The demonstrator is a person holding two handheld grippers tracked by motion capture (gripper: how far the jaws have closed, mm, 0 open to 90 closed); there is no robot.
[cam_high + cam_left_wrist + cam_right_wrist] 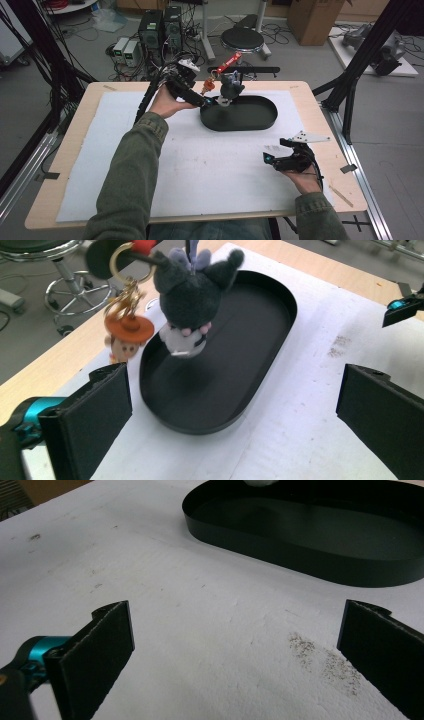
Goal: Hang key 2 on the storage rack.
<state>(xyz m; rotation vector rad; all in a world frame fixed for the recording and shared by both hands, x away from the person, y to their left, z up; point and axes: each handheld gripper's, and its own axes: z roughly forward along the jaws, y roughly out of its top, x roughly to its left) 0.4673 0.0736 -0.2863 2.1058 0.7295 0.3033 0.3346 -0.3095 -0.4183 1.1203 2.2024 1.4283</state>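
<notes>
Plush toy [231, 87] is seen upper centre of the high view, hanging over the left end of the black tray [260, 120], just beyond the left hand-held gripper [210, 101]; the right hand-held gripper [267, 159] lies lower right, farther off. In the left gripper view, the toy [190, 290] hangs at top centre ahead of released, empty jaws; the tray's [270, 295] long axis runs toward the upper right. In the right gripper view, jaws are spread, nothing grasped; the tray [320, 565] sits at upper right.
</notes>
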